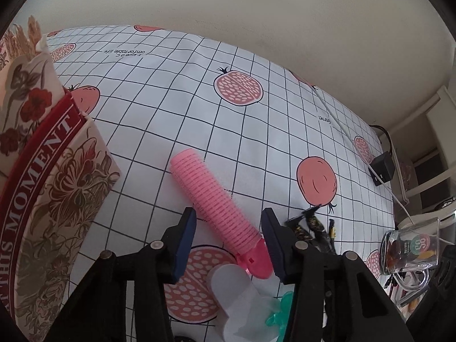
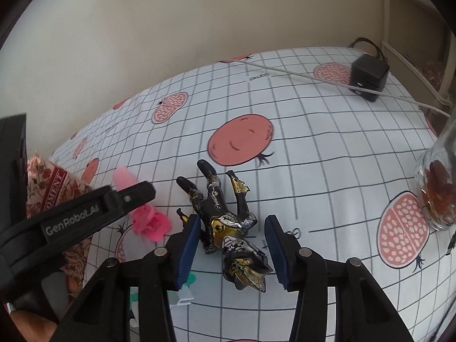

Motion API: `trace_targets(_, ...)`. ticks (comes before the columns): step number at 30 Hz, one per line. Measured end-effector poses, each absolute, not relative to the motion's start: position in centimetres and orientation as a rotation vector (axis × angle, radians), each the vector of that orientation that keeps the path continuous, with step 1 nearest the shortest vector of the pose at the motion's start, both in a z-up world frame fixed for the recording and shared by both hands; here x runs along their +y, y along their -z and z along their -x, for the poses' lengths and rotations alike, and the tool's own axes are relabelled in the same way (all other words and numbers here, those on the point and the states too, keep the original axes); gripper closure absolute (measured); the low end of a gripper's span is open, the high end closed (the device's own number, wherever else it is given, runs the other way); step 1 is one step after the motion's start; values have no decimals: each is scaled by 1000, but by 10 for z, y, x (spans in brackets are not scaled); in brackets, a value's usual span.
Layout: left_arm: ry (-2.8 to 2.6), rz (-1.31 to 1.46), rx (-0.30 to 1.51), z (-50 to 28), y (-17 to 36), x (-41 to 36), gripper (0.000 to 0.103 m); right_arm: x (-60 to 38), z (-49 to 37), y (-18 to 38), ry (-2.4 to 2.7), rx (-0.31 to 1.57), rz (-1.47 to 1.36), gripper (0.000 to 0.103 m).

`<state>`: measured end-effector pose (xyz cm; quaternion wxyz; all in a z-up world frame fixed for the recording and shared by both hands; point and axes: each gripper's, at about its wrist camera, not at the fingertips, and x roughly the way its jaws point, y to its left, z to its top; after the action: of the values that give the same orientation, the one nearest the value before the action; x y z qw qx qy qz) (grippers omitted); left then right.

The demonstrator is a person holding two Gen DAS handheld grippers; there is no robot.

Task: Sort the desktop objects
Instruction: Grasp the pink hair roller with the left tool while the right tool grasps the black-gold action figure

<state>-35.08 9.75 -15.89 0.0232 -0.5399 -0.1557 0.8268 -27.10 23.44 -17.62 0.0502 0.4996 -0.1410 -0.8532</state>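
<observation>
A pink hair roller clip lies on the checked tablecloth between the fingers of my open left gripper, not squeezed. It also shows in the right wrist view. A black and gold toy figure lies on its back between the fingers of my open right gripper, head toward the camera. It also shows in the left wrist view just right of the left gripper. A translucent white clip and a teal clip lie under the left gripper.
A floral box marked "MOMENT" stands at the left. A glass mug holding small items stands at the right; it also shows in the right wrist view. A black charger with white cables lies at the far right, near the wall.
</observation>
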Motion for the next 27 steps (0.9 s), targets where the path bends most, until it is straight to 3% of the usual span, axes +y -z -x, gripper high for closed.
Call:
trace_targets(8,-2551,1678,-399,351,160,112,58,273,273,176,2643,-569,-1540,61)
trace_targets(18,-2569,1696,-208,350,161,132,58,252,272,176,2711,-309,-1547,60)
trace_targets(27,-2579,1700,-251,349,161,126,67,255,272,176,2674,-431,-1549,67)
